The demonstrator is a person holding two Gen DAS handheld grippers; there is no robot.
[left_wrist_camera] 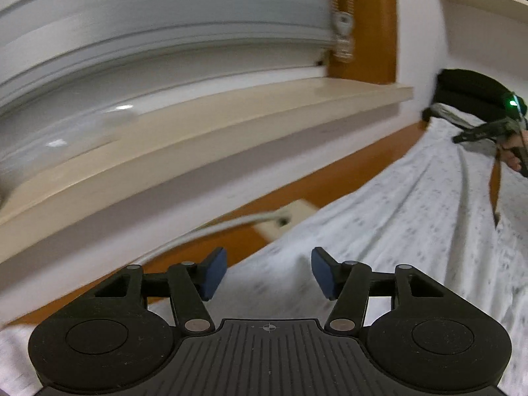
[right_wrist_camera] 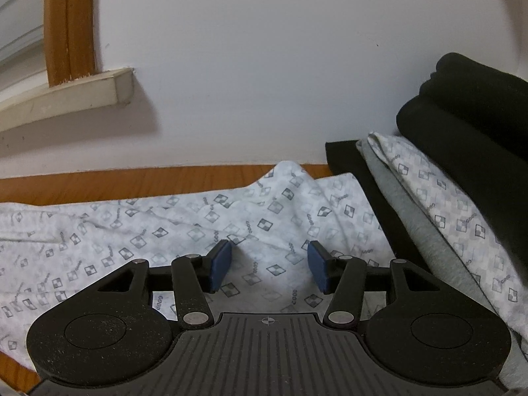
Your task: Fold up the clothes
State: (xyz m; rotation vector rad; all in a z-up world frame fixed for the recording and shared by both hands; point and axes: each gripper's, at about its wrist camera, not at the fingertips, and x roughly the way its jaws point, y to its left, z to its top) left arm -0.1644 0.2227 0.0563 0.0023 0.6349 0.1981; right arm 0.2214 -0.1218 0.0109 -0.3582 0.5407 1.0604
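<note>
Four blue fingers [right_wrist_camera: 220, 265], two per gripper, apparently gripping nothing over one patterned cloth [right_wrist_camera: 165, 224].

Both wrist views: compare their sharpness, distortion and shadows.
Left wrist view: the window sill and blinds are streaked by motion blur, while the left gripper stays crisp; fisheye bends the sill into an arc. Right wrist view: sharp throughout, the patterned cloth print legible; the sill end casts a soft shadow on the wall.
</note>
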